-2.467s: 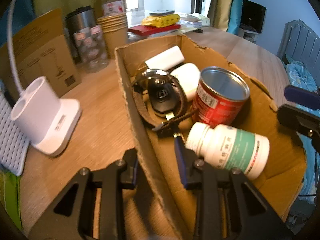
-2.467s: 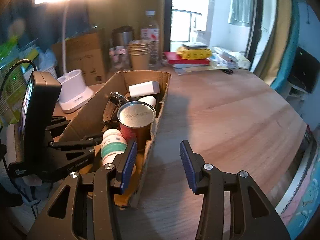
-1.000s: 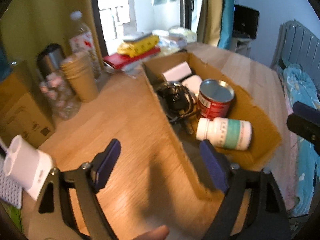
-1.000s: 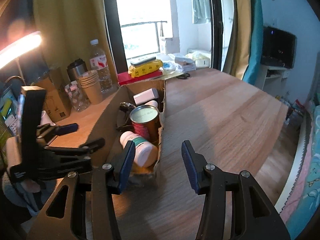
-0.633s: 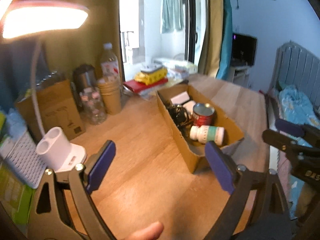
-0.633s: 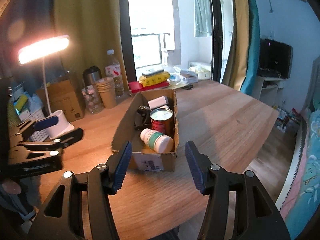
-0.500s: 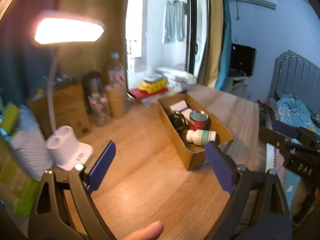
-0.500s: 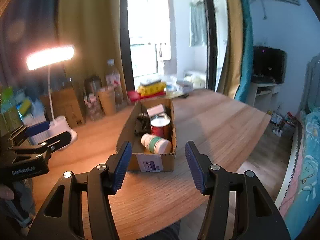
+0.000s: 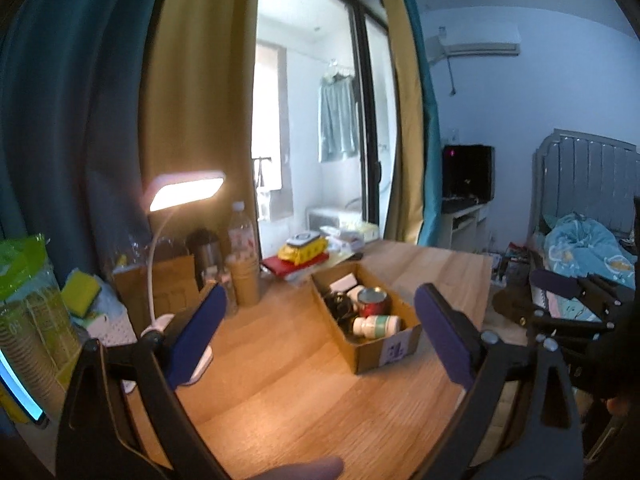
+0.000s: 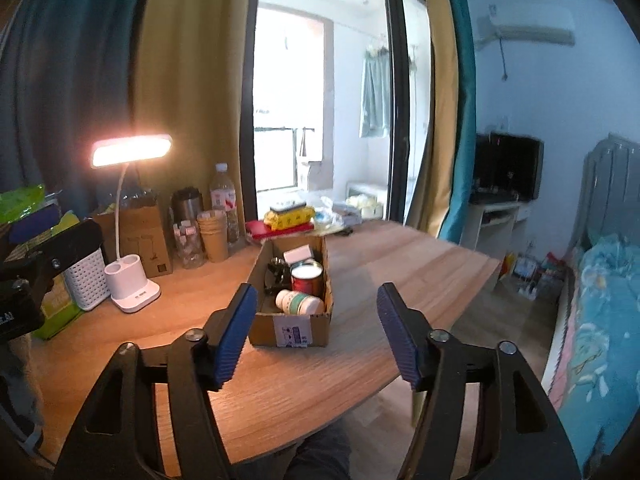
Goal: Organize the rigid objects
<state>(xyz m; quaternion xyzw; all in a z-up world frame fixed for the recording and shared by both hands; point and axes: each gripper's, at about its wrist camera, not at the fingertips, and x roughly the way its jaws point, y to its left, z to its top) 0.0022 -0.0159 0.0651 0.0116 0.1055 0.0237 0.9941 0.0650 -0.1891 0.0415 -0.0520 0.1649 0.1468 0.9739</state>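
A cardboard box (image 9: 400,344) stands on the wooden table (image 9: 288,380); it also shows in the right wrist view (image 10: 292,328). In it lie a red tin can (image 9: 372,301) (image 10: 306,278), a white pill bottle with a green label (image 9: 376,325) (image 10: 299,302), a black strap item (image 9: 338,307) and a small white box (image 10: 298,255). My left gripper (image 9: 320,340) is open and empty, held well back from the box. My right gripper (image 10: 316,338) is open and empty, also back from the box and above the table's front edge.
A lit desk lamp (image 10: 132,292) with a white base, a white basket (image 10: 86,282), a brown carton (image 10: 140,236), paper cups (image 10: 212,236), bottles (image 10: 222,200) and books (image 10: 288,220) line the table's back left. A bed (image 10: 604,304) is at the right.
Both grippers have pulled back and up from the box, which now looks small and far. The left gripper, earlier shut on the box wall, has opened wide.
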